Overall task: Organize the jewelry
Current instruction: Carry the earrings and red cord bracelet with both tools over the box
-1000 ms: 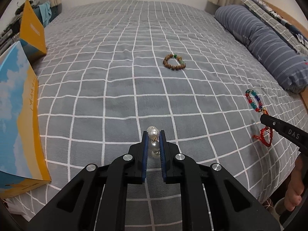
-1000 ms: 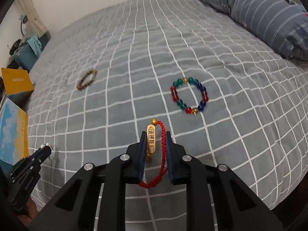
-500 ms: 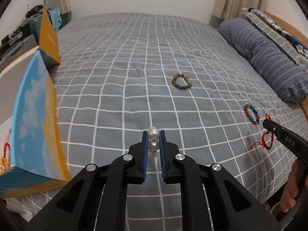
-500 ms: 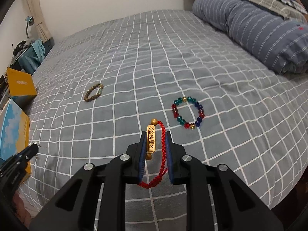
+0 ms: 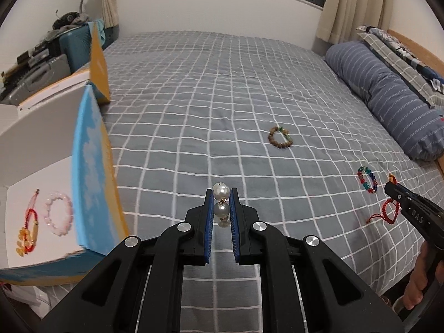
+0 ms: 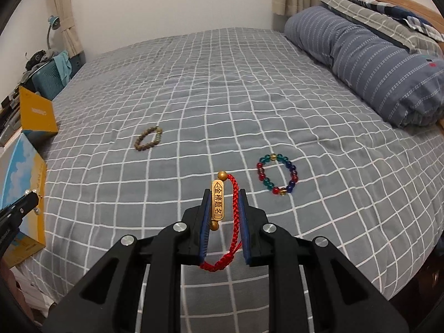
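My left gripper is shut on a pearl earring, held above the grey checked bed. My right gripper is shut on a red cord bracelet with a gold tag. A brown bead bracelet lies mid-bed and also shows in the right wrist view. A multicoloured bead bracelet lies just right of my right gripper. An open blue-and-yellow box at the left holds a pink bead bracelet and a red-and-gold bracelet.
A striped blue bolster pillow lies along the bed's right side. A second yellow box stands at the far left edge. Clutter and a teal case sit beyond the bed's left side.
Both grippers have risen and pulled back with their jewelry still held. The left one's view now looks into the open box, showing the bracelets inside.
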